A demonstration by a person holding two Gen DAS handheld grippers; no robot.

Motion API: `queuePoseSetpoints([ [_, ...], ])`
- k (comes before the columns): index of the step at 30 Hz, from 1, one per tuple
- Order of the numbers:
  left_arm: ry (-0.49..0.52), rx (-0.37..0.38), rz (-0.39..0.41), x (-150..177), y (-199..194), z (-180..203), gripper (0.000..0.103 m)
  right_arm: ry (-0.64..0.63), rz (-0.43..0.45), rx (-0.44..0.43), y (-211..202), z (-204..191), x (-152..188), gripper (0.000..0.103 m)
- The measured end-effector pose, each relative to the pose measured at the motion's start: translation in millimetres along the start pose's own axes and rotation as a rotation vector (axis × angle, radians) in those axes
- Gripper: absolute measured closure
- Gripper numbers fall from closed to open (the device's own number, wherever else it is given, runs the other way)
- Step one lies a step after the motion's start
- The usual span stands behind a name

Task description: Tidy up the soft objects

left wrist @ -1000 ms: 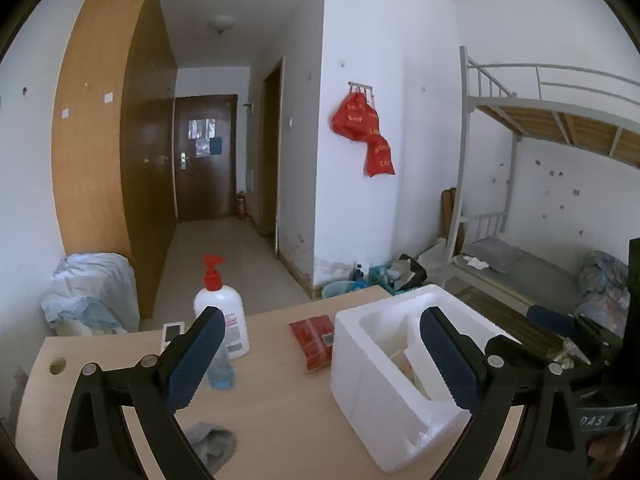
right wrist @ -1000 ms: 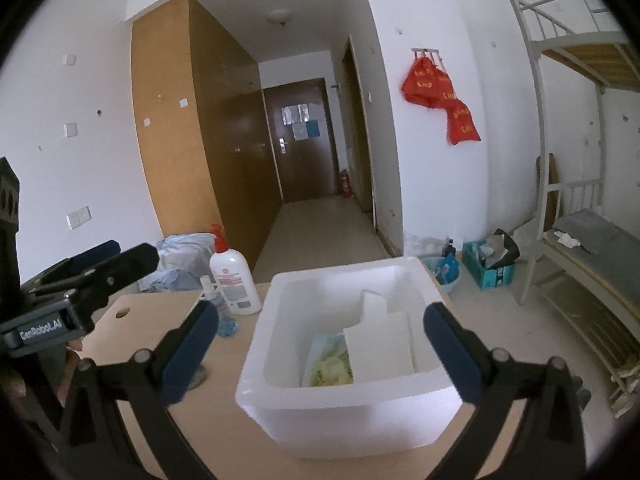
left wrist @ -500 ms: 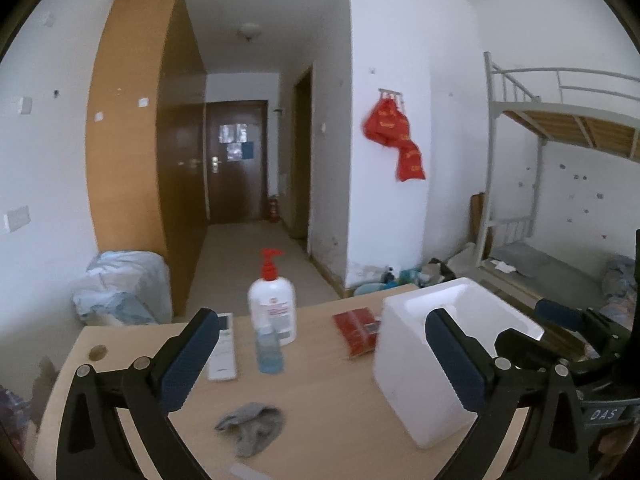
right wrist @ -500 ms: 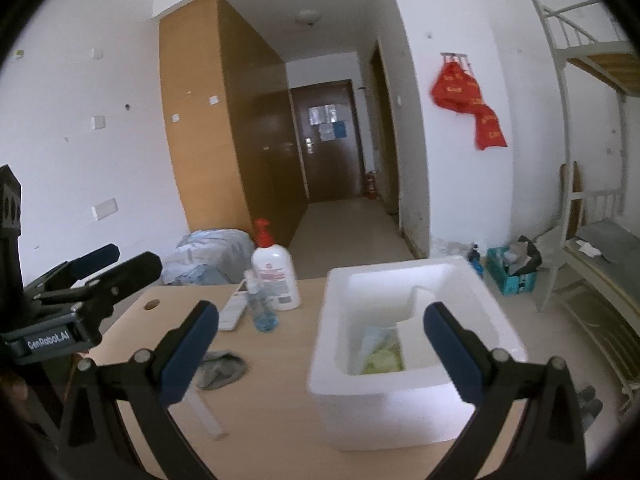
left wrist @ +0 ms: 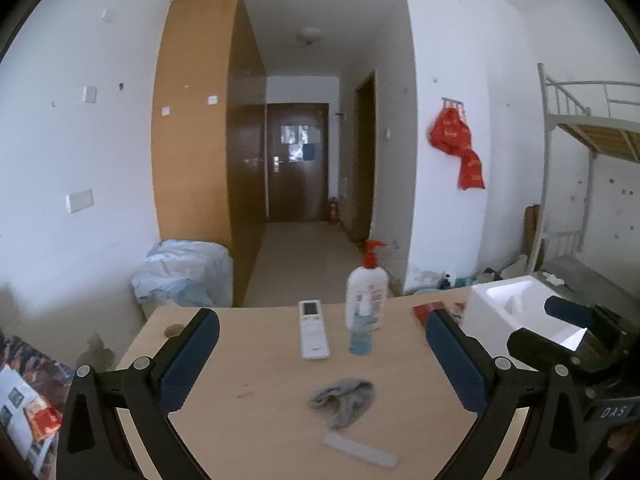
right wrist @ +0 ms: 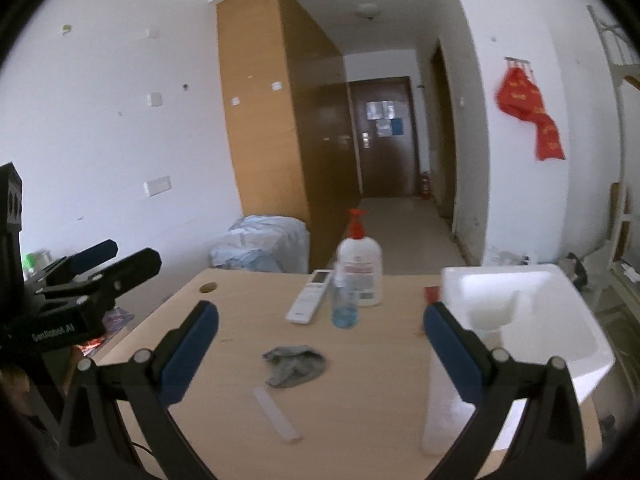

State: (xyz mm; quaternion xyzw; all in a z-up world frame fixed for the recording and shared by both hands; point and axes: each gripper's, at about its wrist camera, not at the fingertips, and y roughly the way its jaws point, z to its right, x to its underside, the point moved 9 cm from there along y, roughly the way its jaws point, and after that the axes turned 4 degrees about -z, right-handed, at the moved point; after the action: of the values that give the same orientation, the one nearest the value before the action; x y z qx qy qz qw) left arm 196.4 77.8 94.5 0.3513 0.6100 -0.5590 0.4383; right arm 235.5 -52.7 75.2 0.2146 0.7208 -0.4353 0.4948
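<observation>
Since second ago: both views swung left, away from foam box (right wrist: 520, 320), toward middle of table (left wrist: 248, 364); grey cloth (left wrist: 344, 394) now sits between each tool's fingers in view.

Left gripper (left wrist: 320, 354): jaws spread wide, nothing held. Right gripper (right wrist: 320, 348): same, wide and empty.

Cloth crumpled mid-table, nearer front edge, well apart from box at right edge. Remote (left wrist: 314, 334), small bottle (right wrist: 344, 304), pump bottle (left wrist: 366, 294) toward far edge. Translucent strip (right wrist: 277, 414) just in front of cloth.

Judgement: jaws held wide to straddle cloth; box likely destination.

A crumpled grey cloth (left wrist: 343, 395) lies on the table (left wrist: 248, 364), at 6 o'clock from the white foam box's (right wrist: 520, 300) far-left neighbours.
</observation>
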Motion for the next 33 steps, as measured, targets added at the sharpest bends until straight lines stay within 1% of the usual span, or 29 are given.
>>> queuePoseSetpoints([
  [2,-0.016,-0.011,-0.004,4.4,-2.0,-11.9,0.0,-0.017,-0.001,-0.017,4.6,-12.3,0.3,0.0],
  [5,-0.029,-0.008,-0.027,10.7,3.6,-22.4,0.0,-0.032,-0.006,-0.035,10.4,-24.1,2.4,0.0],
  [9,-0.013,-0.004,-0.039,16.0,11.1,-24.6,0.0,-0.031,-0.013,-0.029,14.8,-28.0,5.7,0.0],
  [12,-0.019,0.015,-0.068,23.1,21.9,-25.4,0.0,-0.033,-0.028,-0.005,21.3,-27.2,8.9,0.0],
  [17,-0.016,0.036,-0.108,38.2,34.3,-25.1,0.0,-0.041,-0.056,0.005,30.8,-28.3,16.5,0.0],
  [20,-0.025,0.052,-0.128,49.6,39.5,-25.4,0.0,-0.037,-0.074,-0.006,38.0,-30.5,22.2,0.0],
  [24,-0.021,0.066,-0.177,68.8,51.8,-22.9,0.0,-0.05,-0.099,-0.013,47.4,-36.5,30.8,0.0],
  [28,-0.04,0.089,-0.22,91.1,63.8,-23.7,0.0,-0.04,-0.116,-0.017,54.6,-35.3,38.1,0.0],
  [33,-0.044,0.084,-0.266,116.4,79.3,-22.2,0.0,-0.028,-0.142,-0.013,63.4,-30.2,46.9,0.0],
])
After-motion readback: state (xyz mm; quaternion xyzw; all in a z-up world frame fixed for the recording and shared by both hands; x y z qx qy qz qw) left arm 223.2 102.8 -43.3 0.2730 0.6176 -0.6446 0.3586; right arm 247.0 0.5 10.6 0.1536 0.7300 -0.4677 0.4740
